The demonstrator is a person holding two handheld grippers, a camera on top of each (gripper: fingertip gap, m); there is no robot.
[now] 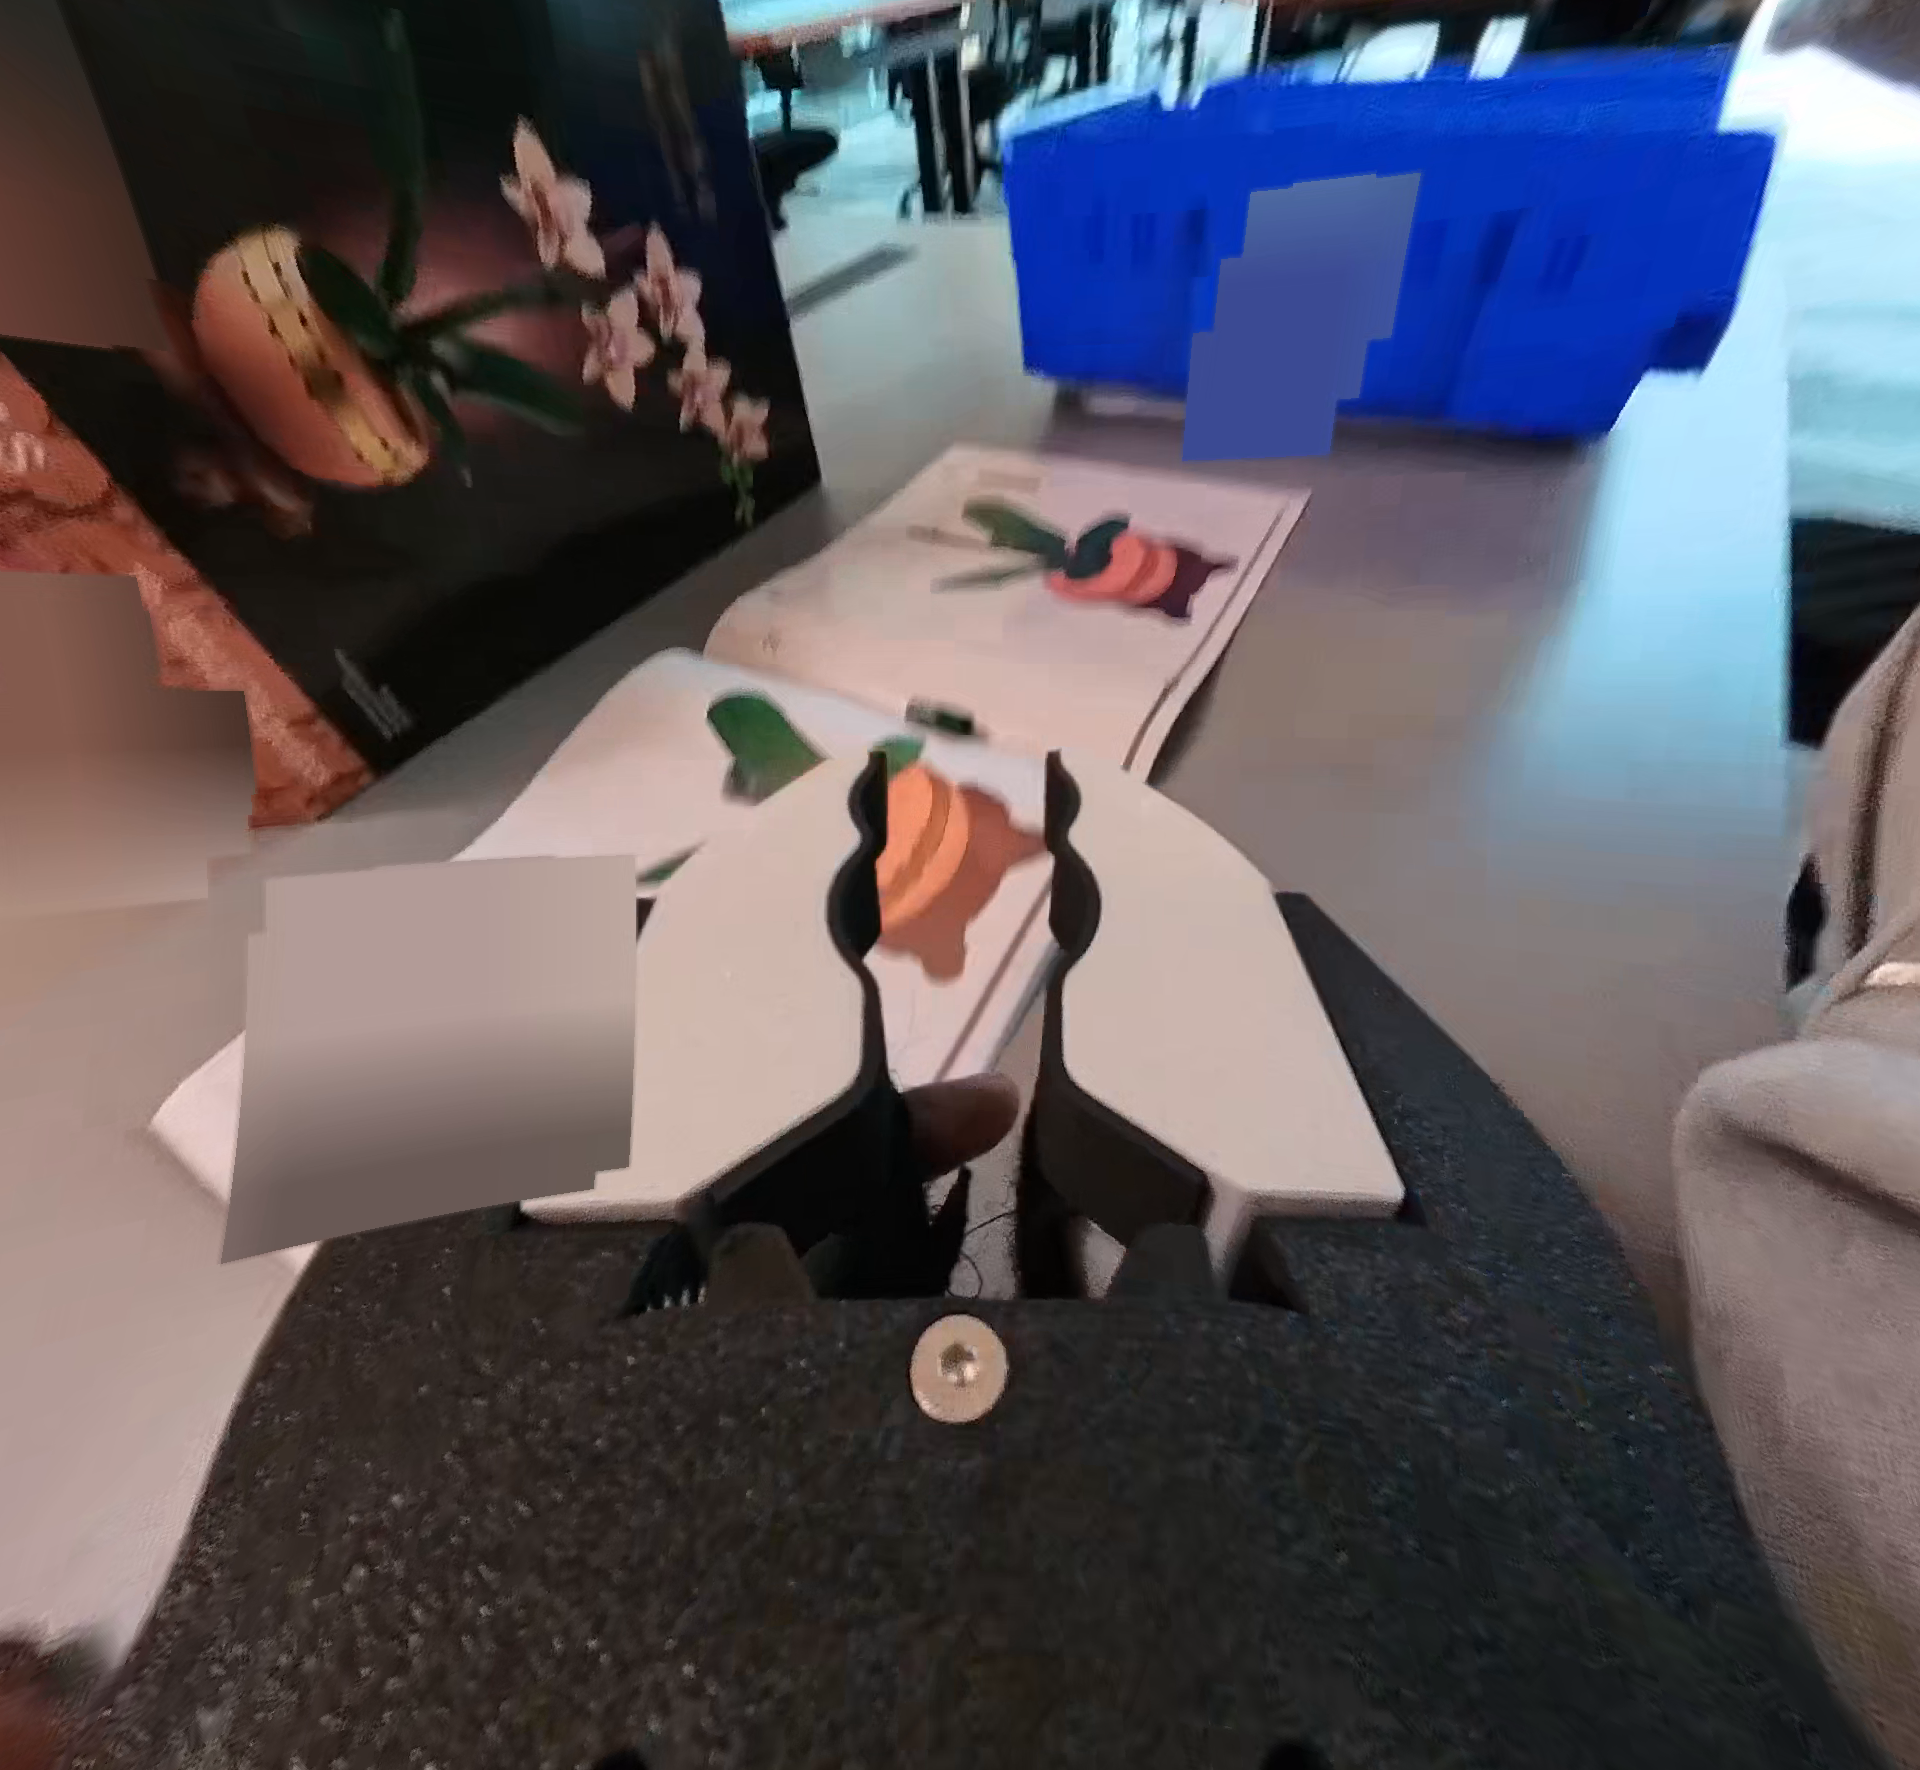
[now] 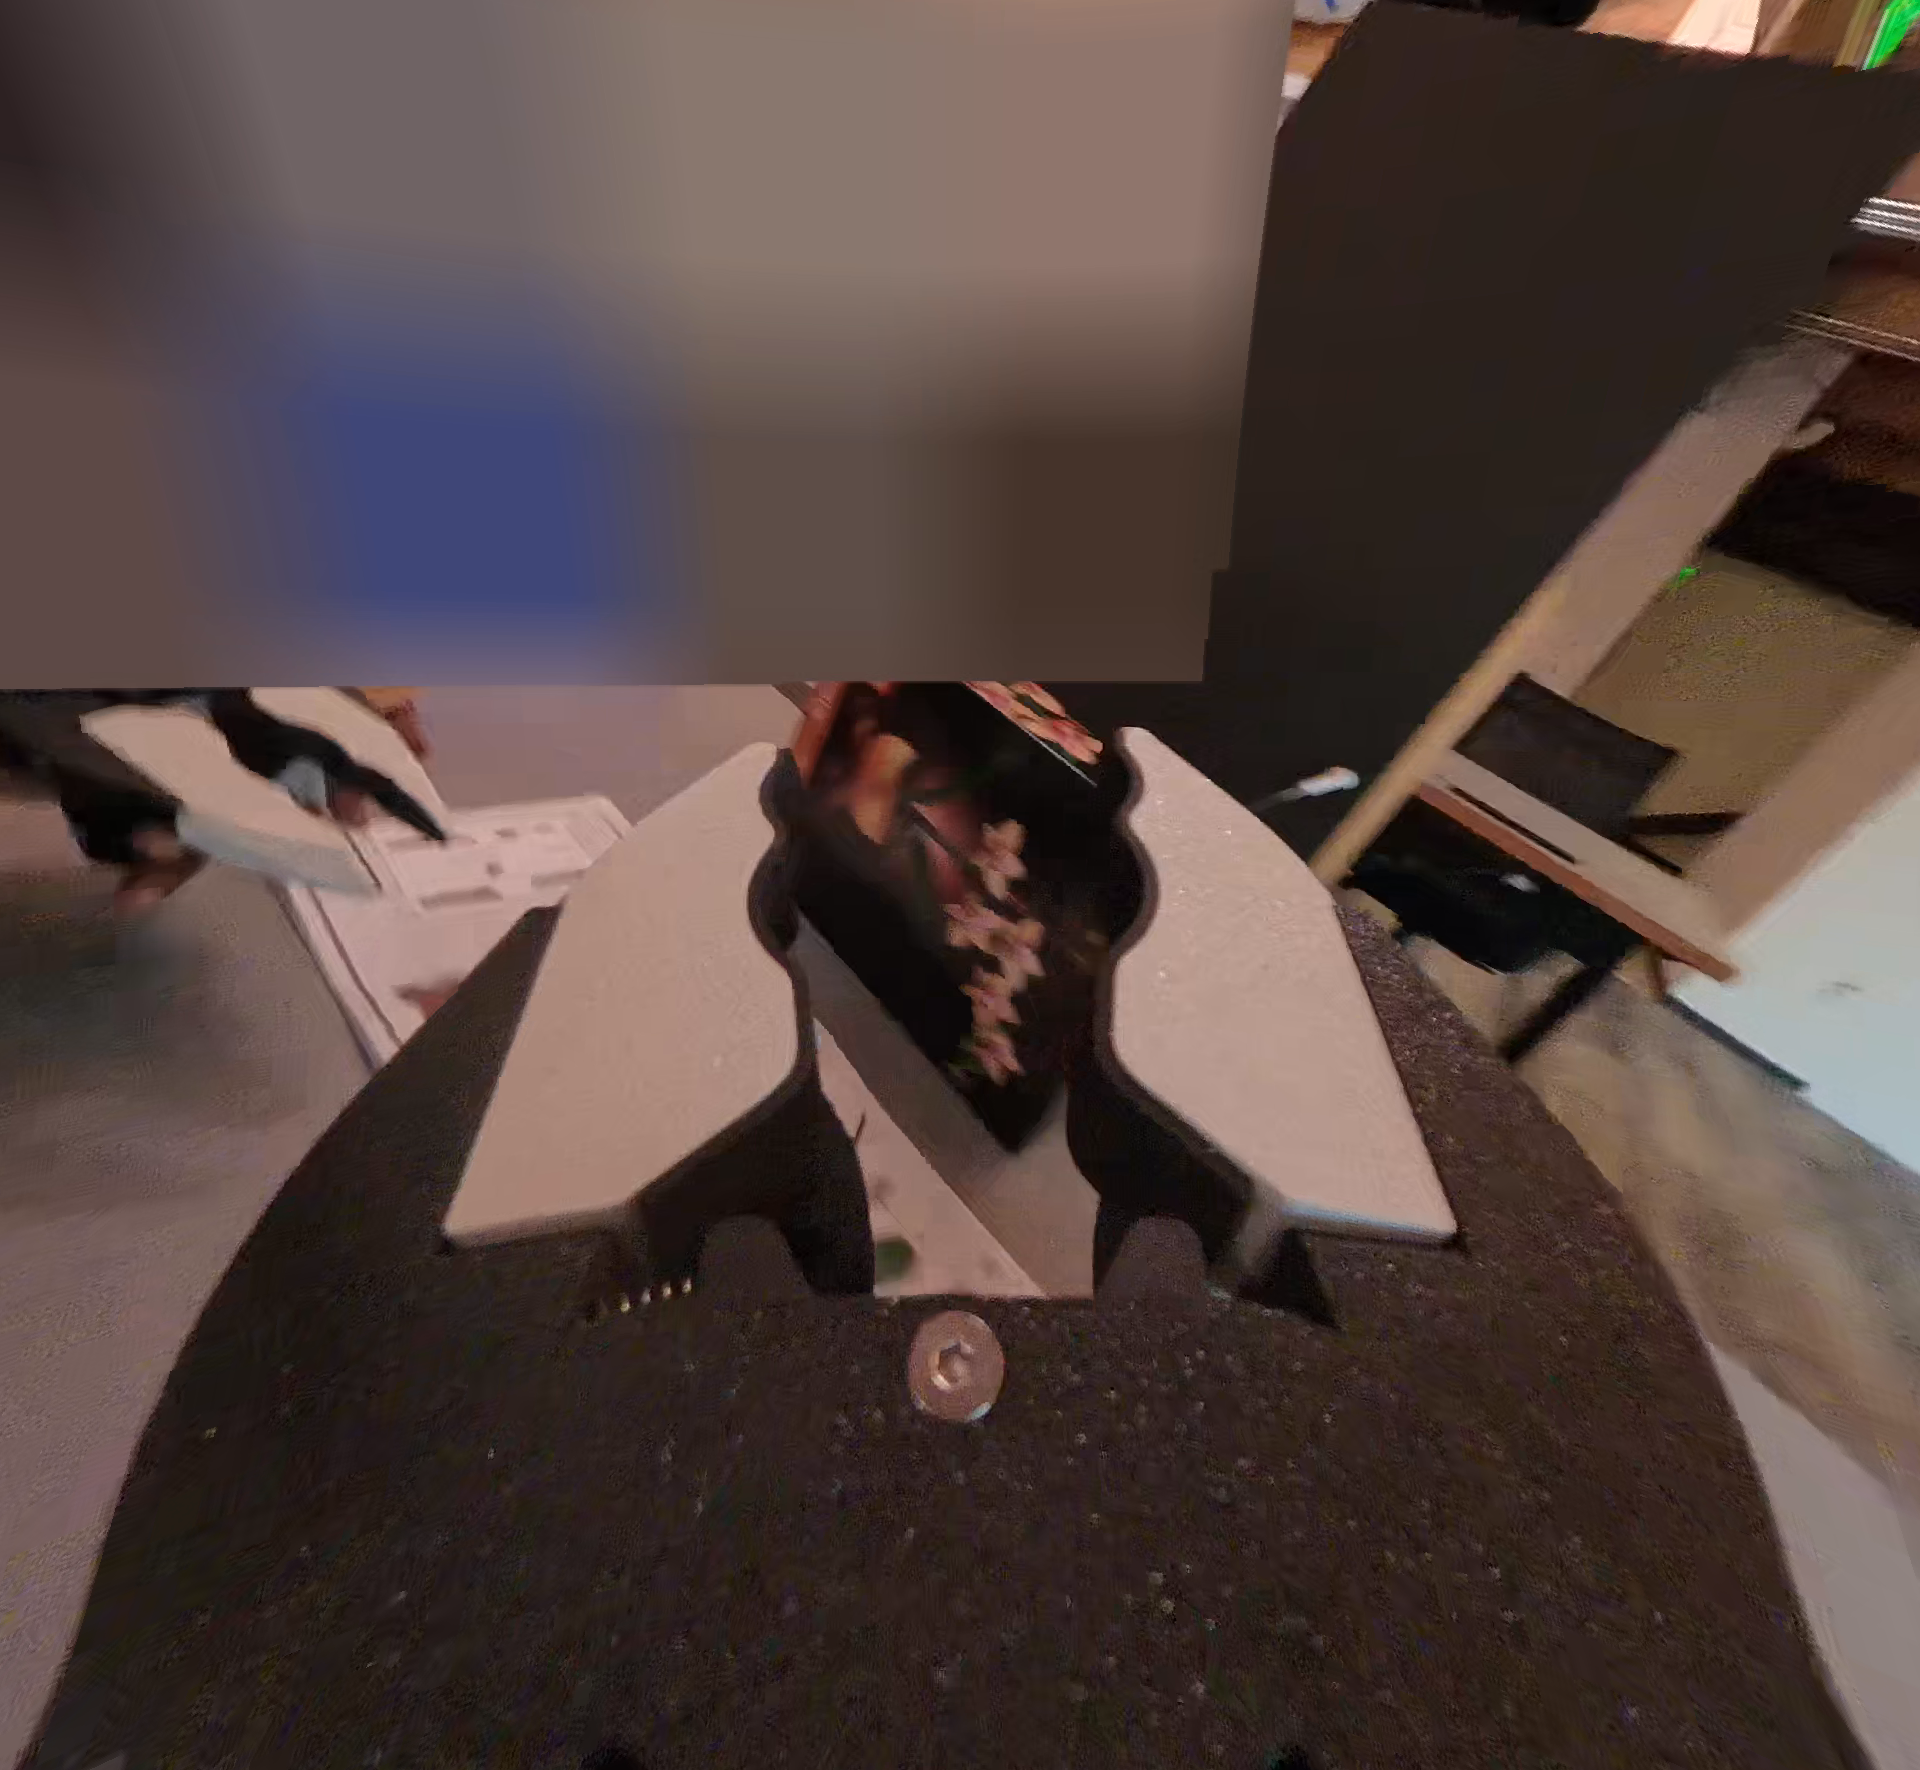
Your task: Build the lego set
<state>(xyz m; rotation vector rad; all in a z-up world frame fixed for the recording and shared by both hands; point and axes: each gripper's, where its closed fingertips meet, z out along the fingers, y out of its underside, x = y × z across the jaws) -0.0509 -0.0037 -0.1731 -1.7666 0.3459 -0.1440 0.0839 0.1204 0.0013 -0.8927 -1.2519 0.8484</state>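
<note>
The left hand-held gripper [image 1: 966, 790] hovers spread and empty over the open booklet [image 1: 1049, 577] at frame centre, its long axis running away up-right. The box [image 1: 436, 349] stands upper left, tilted. The right hand-held gripper [image 2: 948, 759] is spread, empty. The booklet's paper looks light and floppy; pinch a page edge.

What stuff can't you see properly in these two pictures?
- Loose bricks: none can be made out in either view.
- Instruction booklet: left wrist view, near page partly behind the left gripper and a mosaic patch.
- Blue bin: contents hidden by its wall.
- Set box: right wrist view, seen only between the right gripper fingers; a blur patch covers everything above.
</note>
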